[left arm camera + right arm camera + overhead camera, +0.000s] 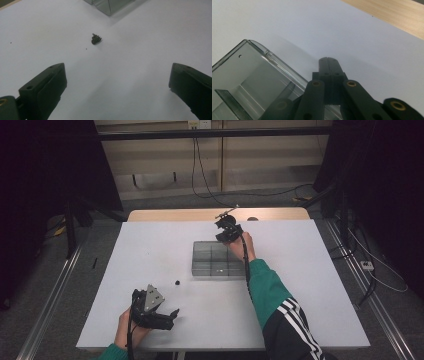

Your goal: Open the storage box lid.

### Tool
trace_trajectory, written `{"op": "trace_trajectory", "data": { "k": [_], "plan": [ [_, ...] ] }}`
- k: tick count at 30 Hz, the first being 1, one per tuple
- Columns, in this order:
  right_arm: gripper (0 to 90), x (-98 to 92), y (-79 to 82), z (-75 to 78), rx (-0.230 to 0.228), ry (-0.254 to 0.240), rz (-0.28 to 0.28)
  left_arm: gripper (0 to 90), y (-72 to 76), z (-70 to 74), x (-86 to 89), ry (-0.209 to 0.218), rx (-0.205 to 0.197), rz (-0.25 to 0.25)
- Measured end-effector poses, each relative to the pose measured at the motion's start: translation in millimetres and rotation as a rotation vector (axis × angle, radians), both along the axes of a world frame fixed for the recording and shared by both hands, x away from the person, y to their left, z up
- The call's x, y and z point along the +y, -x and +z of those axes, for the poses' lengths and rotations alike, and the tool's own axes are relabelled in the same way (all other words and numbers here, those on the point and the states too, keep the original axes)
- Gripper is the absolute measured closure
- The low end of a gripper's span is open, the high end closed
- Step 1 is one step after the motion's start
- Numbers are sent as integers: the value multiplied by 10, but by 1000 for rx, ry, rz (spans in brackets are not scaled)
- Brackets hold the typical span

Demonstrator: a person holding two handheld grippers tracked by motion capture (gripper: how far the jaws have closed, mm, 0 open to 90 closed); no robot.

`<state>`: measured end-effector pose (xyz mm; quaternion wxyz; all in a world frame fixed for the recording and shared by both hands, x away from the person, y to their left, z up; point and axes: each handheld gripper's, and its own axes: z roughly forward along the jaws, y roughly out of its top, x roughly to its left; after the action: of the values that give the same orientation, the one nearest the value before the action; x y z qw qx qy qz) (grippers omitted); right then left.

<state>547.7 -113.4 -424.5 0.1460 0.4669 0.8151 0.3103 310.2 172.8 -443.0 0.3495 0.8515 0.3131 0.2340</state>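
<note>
A clear plastic box [194,258] with several compartments sits in the middle of the white table. My right gripper [223,239] hangs over the box's far edge, jaws pressed together. In the right gripper view the shut jaws [328,60] show nothing between them, and their tip lies just past the box's rim [265,53]. A small black part [176,282] lies on the table left of the box's near corner. My left gripper [171,316] rests near the table's front left, open. The left gripper view shows the wide-apart jaws [117,68], the black part [96,39] beyond them and the box's corner [107,6].
A bare wooden strip [200,214] runs along the table's far edge [387,15]. Metal rails flank the table on the floor at left [50,295] and right [380,315]. Cables [240,195] trail on the floor behind the table. A green sleeve [267,285] reaches in from the front.
</note>
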Motion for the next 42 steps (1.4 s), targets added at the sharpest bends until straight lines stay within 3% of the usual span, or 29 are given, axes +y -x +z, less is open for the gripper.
{"op": "trace_trajectory", "data": {
  "k": [6, 8, 20, 42],
  "plan": [
    [900, 67, -20, 13, 13, 32, 8, 16, 6, -5, -5, 16, -7, 9],
    [900, 68, -17, 16, 15, 34, 8, 16, 3, 0, 1, 0, -1, -1],
    [900, 118, 33, -13, 34, 60, 46, 16, -3, 2, 6, 0, 3, -3],
    [900, 89, 176, 4, 33, 61, 71, 16, 0, 0, 0, 3, -4, 4]
  ]
}}
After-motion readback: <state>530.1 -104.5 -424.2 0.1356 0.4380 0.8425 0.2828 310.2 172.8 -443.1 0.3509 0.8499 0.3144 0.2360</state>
